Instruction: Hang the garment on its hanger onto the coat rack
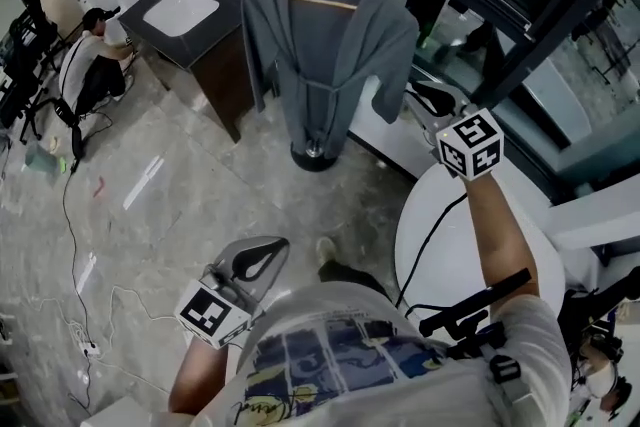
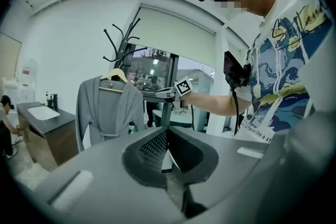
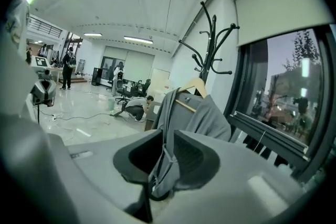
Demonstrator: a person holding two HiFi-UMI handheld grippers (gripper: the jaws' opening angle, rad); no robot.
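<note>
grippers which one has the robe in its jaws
The right gripper: its jaws are closing with the robe sleeve between them. The left gripper is shut, empty, away from the robe.

Ahead of me a dark sink cabinet [image 1: 215, 65] carries a white basin [image 1: 180, 12]. Left of the cabinet, a person [image 1: 88, 65] crouches on the glossy floor [image 1: 200, 195]. Cables [image 1: 66, 215] trail from there. Well right of the cabinet stands a round white table [image 1: 440, 255].
</note>
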